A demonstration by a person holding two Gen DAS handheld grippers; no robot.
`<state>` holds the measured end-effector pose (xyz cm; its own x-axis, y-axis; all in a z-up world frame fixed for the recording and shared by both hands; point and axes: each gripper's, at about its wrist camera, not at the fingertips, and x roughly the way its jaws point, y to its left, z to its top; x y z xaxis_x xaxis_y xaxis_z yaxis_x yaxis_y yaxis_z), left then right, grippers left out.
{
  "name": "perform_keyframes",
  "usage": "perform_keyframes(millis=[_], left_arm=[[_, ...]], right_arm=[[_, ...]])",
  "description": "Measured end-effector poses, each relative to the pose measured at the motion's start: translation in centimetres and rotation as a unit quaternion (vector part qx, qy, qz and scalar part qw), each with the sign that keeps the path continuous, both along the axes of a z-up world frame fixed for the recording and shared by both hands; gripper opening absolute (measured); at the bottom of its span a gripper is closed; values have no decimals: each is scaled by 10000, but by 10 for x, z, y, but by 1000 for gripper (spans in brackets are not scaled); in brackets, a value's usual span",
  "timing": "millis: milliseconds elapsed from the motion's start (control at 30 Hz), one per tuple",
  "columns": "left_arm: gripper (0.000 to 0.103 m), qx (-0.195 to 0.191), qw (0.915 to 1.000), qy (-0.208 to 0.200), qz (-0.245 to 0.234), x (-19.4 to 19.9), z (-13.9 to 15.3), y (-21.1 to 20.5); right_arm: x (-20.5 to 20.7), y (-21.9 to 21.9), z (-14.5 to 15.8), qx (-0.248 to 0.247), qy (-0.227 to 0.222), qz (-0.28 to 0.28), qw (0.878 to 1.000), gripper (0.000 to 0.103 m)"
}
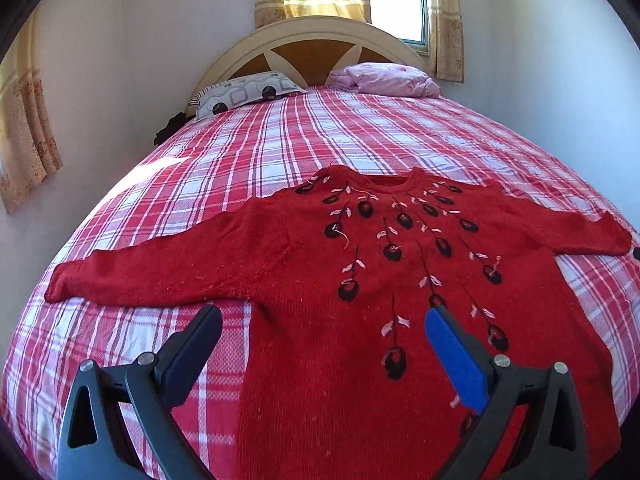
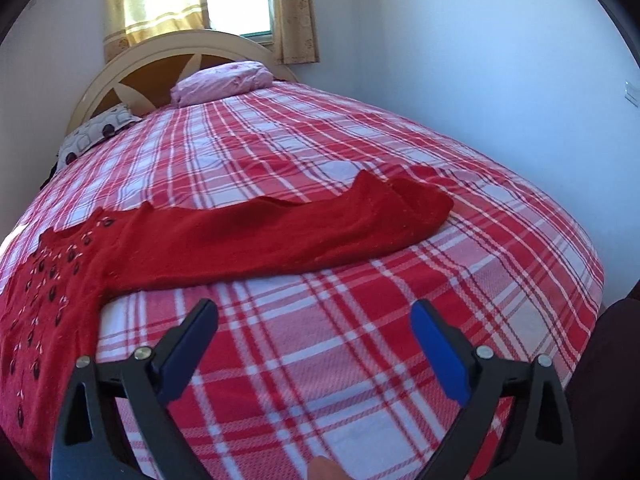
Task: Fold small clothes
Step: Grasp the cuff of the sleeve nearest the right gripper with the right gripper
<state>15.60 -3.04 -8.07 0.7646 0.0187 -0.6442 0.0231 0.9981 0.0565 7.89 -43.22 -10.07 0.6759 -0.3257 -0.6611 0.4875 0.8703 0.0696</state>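
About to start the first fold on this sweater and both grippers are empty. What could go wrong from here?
1. The left gripper, open over the sweater, might pinch the plaid bedsheet along with the knit.
2. The right sleeve has a wrinkled cuff end; folding it as it lies could trap creases.
3. The right gripper, open over bare sheet, may grab only sheet.

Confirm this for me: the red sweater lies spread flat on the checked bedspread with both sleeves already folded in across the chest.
Not quite. The red sweater does lie flat on the checked bedspread, but neither sleeve is folded in: the left wrist view shows both stretched out sideways, and the right wrist view shows one sleeve lying straight out.
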Motion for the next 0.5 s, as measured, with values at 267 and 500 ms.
perform_keyframes(millis=[267, 500], left_arm=[[102, 108, 9988, 207, 432, 46, -15, 27], [102, 45, 9983, 385, 425, 62, -29, 28]], right_arm=[[11, -92, -1, 710, -279, -744, 9943, 76], [29, -140, -7, 1278, -377, -1079, 9852, 70]])
